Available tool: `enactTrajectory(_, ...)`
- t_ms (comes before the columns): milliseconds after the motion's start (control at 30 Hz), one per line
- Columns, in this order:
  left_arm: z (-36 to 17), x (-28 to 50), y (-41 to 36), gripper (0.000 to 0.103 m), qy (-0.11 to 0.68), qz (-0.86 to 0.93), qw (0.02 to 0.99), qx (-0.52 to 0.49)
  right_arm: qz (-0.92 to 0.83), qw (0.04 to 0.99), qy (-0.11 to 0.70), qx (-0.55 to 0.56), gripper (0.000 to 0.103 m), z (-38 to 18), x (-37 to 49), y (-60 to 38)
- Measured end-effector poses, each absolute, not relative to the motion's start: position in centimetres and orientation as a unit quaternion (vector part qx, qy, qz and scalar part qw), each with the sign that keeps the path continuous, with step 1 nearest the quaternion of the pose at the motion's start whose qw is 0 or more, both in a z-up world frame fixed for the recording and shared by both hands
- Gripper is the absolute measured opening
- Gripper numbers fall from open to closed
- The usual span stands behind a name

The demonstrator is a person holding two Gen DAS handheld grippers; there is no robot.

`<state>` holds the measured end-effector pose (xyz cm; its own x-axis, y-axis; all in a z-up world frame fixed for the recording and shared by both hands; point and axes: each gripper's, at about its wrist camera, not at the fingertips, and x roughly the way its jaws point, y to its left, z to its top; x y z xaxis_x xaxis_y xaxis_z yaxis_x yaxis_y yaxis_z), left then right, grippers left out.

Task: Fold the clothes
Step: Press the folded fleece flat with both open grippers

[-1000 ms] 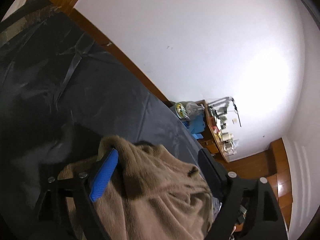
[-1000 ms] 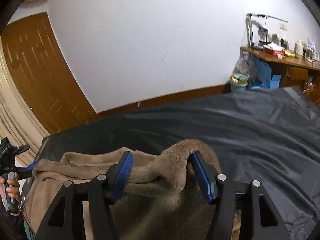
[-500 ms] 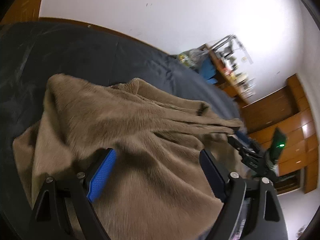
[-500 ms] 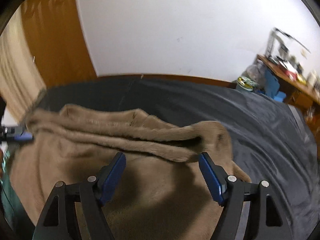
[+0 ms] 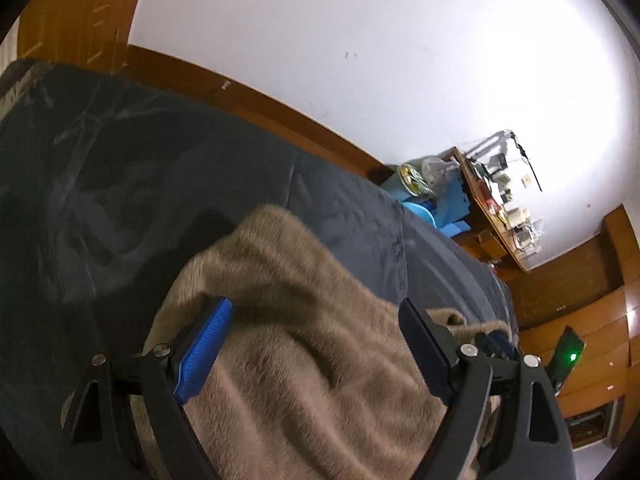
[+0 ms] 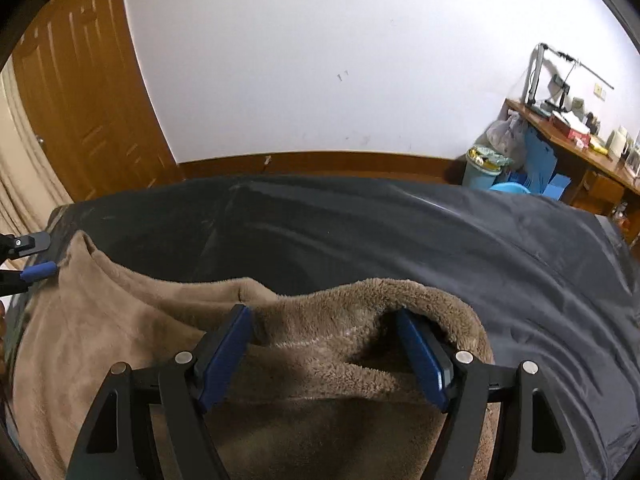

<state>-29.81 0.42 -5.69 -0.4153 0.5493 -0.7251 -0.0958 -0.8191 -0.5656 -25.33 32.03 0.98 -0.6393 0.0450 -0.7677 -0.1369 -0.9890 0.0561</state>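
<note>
garment: brown fleecy garment (image 6: 132, 332) lay bunched on dark grey bed cover (image 6: 400, 232) | left gripper (image 5: 316, 344): jaws wide, fleece between, unpinched | right gripper (image 6: 324, 348): jaws had just been opening, fleece fold between, pads not pressing

Your brown fleece garment (image 6: 120, 328) lies rumpled on the dark sheet-covered bed (image 6: 360, 232), its plush top edge rolled into a thick fold, one corner humped up at the right, pile brushed unevenly.
</note>
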Motion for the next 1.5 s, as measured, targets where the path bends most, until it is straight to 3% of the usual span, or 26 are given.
enactTrajectory(233, -5.0, -25.6, 1.9, 0.088, -0.205, 0.802, 0.254, -0.5, 0.909, 0.009, 0.038, -0.415, 0.077, 3.0, -23.4, 29.3)
enactTrajectory(400, -5.3, -23.1, 1.1, 0.088, -0.176, 0.808, 0.25, -0.503, 0.875, -0.016, -0.021, -0.483, 0.077, 1.2, -23.7, 25.5)
enactTrajectory(733, -6.5, -22.0, -1.2, 0.088, -0.236, 0.811, 0.263, -0.467, 0.867, 0.045, -0.022, -0.496, 0.077, -1.3, -30.1, 27.8)
enactTrajectory(933, -6.6, -21.6, -0.2, 0.088, -0.193, 0.831, 0.259, -0.453, 0.874, 0.038, -0.028, -0.483, 0.079, -1.3, -30.4, 28.0)
enactTrajectory(1300, -3.7, -22.7, 1.7, 0.088, -0.187, 0.823, 0.247, -0.475, 0.897, 0.049, 0.007, -0.439, 0.079, 3.3, -21.5, 29.8)
enactTrajectory(1500, -3.0, -24.4, 7.3, 0.088, -0.154, 0.808, 0.269, -0.501, 0.888, 0.036, -0.02, -0.458, 0.079, 1.2, -19.4, 29.9)
